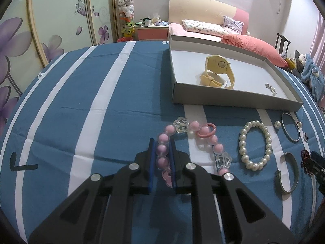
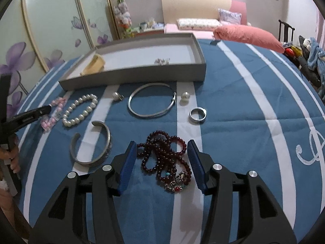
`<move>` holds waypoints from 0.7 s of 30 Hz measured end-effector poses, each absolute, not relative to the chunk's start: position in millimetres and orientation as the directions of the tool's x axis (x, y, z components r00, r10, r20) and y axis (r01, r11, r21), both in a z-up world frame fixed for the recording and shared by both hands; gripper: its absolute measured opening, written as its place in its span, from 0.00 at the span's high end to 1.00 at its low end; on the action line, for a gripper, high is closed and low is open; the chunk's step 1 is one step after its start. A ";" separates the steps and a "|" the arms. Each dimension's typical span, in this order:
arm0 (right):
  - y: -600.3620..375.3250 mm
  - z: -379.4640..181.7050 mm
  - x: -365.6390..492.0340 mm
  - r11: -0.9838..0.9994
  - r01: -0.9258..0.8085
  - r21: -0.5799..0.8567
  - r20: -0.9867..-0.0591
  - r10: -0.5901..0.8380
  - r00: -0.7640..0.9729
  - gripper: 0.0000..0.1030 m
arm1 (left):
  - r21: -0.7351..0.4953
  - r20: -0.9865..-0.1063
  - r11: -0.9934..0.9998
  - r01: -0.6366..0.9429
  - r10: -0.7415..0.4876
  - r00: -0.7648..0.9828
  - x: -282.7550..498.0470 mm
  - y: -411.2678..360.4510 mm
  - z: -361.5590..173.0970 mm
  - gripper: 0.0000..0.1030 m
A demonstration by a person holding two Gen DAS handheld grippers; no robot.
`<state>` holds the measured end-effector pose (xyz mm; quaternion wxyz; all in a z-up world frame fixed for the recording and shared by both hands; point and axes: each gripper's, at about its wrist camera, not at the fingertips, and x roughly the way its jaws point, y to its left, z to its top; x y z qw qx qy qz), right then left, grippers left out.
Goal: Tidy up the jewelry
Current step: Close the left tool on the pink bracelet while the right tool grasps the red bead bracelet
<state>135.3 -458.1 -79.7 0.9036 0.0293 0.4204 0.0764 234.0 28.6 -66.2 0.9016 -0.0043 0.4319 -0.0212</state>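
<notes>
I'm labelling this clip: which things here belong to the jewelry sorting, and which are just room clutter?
Part of the job:
pink bead bracelet, in the left hand-held gripper
dark red bead necklace, between the open right hand-held gripper
pearl bracelet
silver cuff
grey tray

Just lying about:
pink pillow
plush toys

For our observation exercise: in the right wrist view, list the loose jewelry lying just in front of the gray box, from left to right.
pink bead bracelet → white pearl bracelet → pearl earring → thin silver bangle → pearl pair → silver ring
</notes>
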 end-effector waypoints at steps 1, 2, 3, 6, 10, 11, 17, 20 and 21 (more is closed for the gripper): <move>-457.5 -79.6 136.0 0.987 -0.113 0.111 -0.756 0.158 0.636 0.49 | -0.026 -0.779 0.999 0.034 -0.042 0.626 234.0 28.4 -66.2 0.87; -456.4 -79.7 136.7 0.988 -0.117 0.100 -0.758 0.152 0.635 0.50 | -0.026 -0.779 0.999 0.034 -0.042 0.626 234.0 28.5 -66.2 0.87; -455.9 -79.1 136.3 0.987 -0.125 0.104 -0.755 0.160 0.636 0.69 | -0.026 -0.779 0.999 0.034 -0.042 0.626 234.0 28.5 -66.2 0.87; -454.4 -77.2 132.9 0.986 -0.145 0.085 -0.750 0.159 0.642 0.89 | -0.027 -0.778 0.999 0.036 -0.044 0.627 234.0 27.6 -65.9 0.87; -456.6 -72.9 128.0 0.982 -0.156 0.104 -0.727 0.182 0.662 0.91 | -0.043 -0.775 0.998 0.048 -0.063 0.629 231.8 27.2 -64.7 0.87; -456.9 -69.9 127.4 0.982 -0.154 0.108 -0.717 0.184 0.673 0.91 | -0.047 -0.773 0.998 0.048 -0.067 0.631 231.5 26.8 -64.1 0.87; -455.5 -50.7 122.6 0.982 -0.160 0.101 -0.652 0.187 0.735 0.91 | -0.058 -0.756 0.996 0.062 -0.084 0.649 225.4 25.4 -59.8 0.87; -452.8 -44.6 122.8 0.982 -0.166 0.095 -0.634 0.188 0.750 0.91 | -0.071 -0.740 0.995 0.072 -0.101 0.666 220.7 24.9 -54.6 0.87; -452.2 -42.9 123.4 0.982 -0.166 0.093 -0.628 0.188 0.755 0.91 | -0.075 -0.733 0.994 0.075 -0.106 0.672 219.7 25.3 -52.3 0.87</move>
